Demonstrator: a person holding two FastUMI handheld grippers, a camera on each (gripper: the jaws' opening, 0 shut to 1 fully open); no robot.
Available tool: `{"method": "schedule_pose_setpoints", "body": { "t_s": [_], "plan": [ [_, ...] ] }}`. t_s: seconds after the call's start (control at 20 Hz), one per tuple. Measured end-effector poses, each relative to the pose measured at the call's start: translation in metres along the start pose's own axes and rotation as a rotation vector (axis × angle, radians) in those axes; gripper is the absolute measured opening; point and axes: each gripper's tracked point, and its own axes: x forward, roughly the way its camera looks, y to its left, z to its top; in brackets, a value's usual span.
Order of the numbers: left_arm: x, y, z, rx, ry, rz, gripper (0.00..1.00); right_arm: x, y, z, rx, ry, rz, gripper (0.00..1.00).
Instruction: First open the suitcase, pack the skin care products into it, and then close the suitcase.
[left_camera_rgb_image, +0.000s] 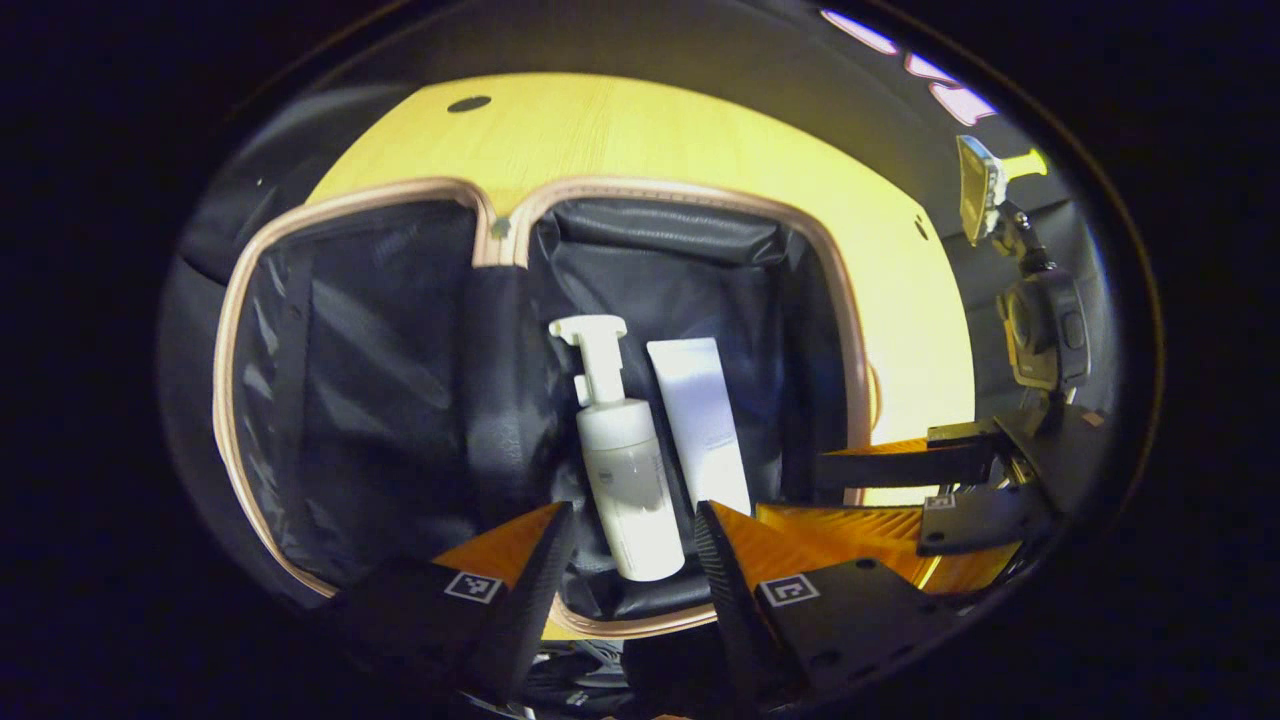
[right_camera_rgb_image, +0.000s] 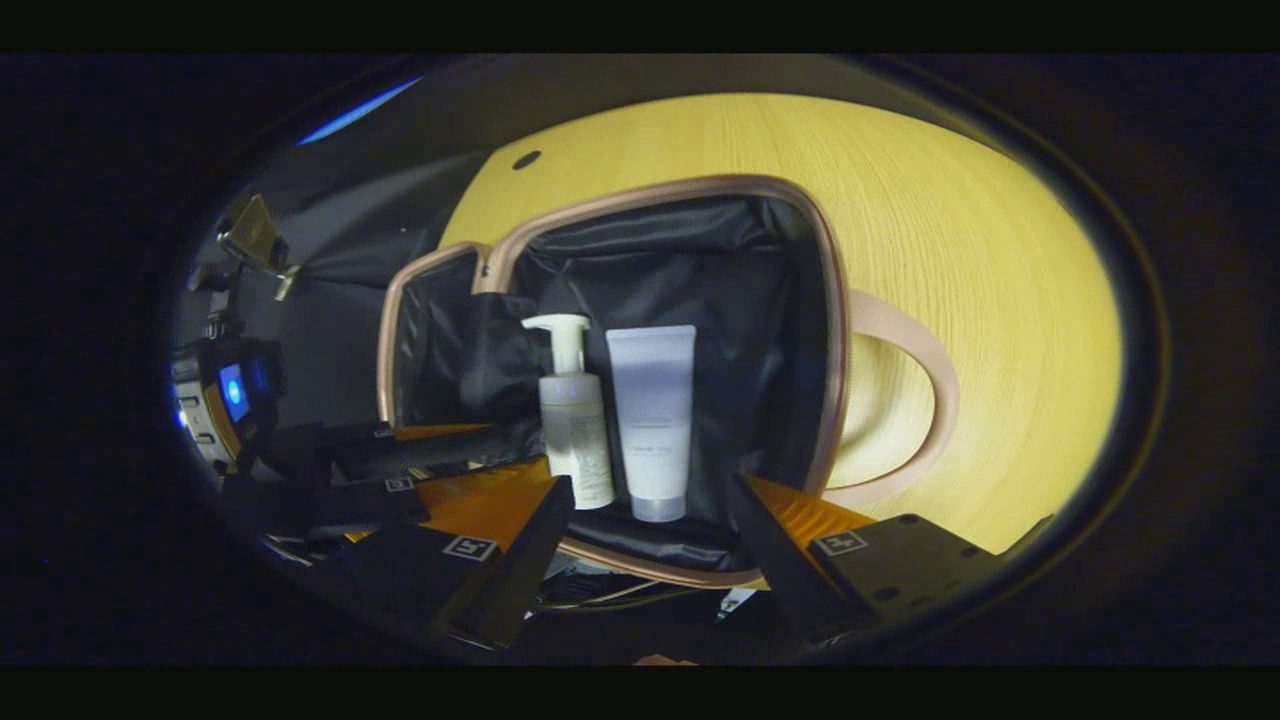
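Observation:
The suitcase (left_camera_rgb_image: 232, 330) lies open on the table, black lining inside a beige rim. In its right half a white pump bottle (left_camera_rgb_image: 625, 470) and a white tube (left_camera_rgb_image: 700, 420) lie side by side. My left gripper (left_camera_rgb_image: 632, 512) hovers open over the bottle's lower end, its fingers apart on either side and not pressing it. In the right gripper view the bottle (right_camera_rgb_image: 575, 430) and tube (right_camera_rgb_image: 652, 420) lie in the suitcase (right_camera_rgb_image: 830, 300) just beyond my right gripper (right_camera_rgb_image: 652, 490), which is open and holds nothing. Each gripper shows beside the other: the right gripper (left_camera_rgb_image: 880, 490), the left gripper (right_camera_rgb_image: 430, 470).
The yellow wooden table (right_camera_rgb_image: 1000, 300) stretches beyond and to the right of the suitcase. A beige handle loop (right_camera_rgb_image: 930, 400) sticks out from the case's right side. The lid half (left_camera_rgb_image: 350, 380) lies flat on the left. Dark booth cloth surrounds the table.

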Motion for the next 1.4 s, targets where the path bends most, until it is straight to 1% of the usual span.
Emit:
{"method": "schedule_pose_setpoints", "body": {
  "t_s": [0.05, 0.1, 0.15, 0.25, 0.35, 0.4, 0.45, 0.55, 0.65, 0.75, 0.8, 0.9, 1.0, 1.1, 1.25, 1.4],
  "plan": [
    [-0.011, 0.004, 0.003, 0.018, -0.043, -0.006, 0.8, -0.008, 0.009, 0.001, -0.041, -0.036, 0.048, 0.98],
    [-0.028, 0.019, 0.009, 0.038, -0.133, -0.009, 0.8, -0.026, 0.02, -0.002, -0.182, -0.103, 0.148, 0.98],
    [-0.041, 0.036, 0.017, 0.037, -0.205, 0.008, 0.81, -0.032, 0.016, -0.007, -0.233, -0.124, 0.159, 0.98],
    [-0.06, 0.068, 0.026, -0.006, -0.299, 0.033, 0.81, -0.044, 0.0, -0.013, -0.304, -0.165, 0.134, 0.98],
    [-0.084, 0.104, 0.033, -0.087, -0.388, 0.042, 0.82, -0.067, -0.007, -0.017, -0.368, -0.222, 0.141, 0.98],
    [-0.097, 0.124, 0.035, -0.127, -0.431, 0.053, 0.82, -0.082, -0.006, -0.018, -0.394, -0.27, 0.152, 0.98],
    [-0.108, 0.147, 0.036, -0.165, -0.468, 0.074, 0.82, -0.093, -0.005, -0.018, -0.408, -0.317, 0.169, 0.98],
    [-0.126, 0.21, 0.032, -0.257, -0.516, 0.144, 0.82, -0.124, -0.008, -0.022, -0.406, -0.401, 0.183, 0.98],
    [-0.14, 0.252, 0.034, -0.336, -0.539, 0.164, 0.82, -0.137, -0.018, -0.023, -0.384, -0.429, 0.179, 0.98],
    [-0.145, 0.283, 0.033, -0.433, -0.528, 0.158, 0.82, -0.138, -0.034, -0.016, -0.35, -0.448, 0.142, 0.98],
    [-0.147, 0.3, 0.032, -0.467, -0.521, 0.161, 0.82, -0.14, -0.037, -0.012, -0.327, -0.454, 0.136, 0.98],
    [-0.143, 0.325, 0.021, -0.508, -0.456, 0.182, 0.82, -0.143, -0.033, -0.007, -0.293, -0.473, 0.158, 0.98],
    [-0.117, 0.345, 0.013, -0.533, -0.415, 0.187, 0.83, -0.143, -0.03, -0.011, -0.296, -0.475, 0.173, 0.98],
    [-0.1, 0.355, 0.002, -0.544, -0.373, 0.199, 0.82, -0.14, -0.035, -0.014, -0.295, -0.472, 0.152, 0.98],
    [-0.077, 0.366, -0.016, -0.533, -0.278, 0.232, 0.83, -0.135, -0.043, -0.023, -0.265, -0.441, 0.145, 0.98],
    [-0.055, 0.366, -0.022, -0.533, -0.22, 0.237, 0.83, -0.128, -0.057, -0.025, -0.244, -0.422, 0.116, 0.98]
  ]
}}
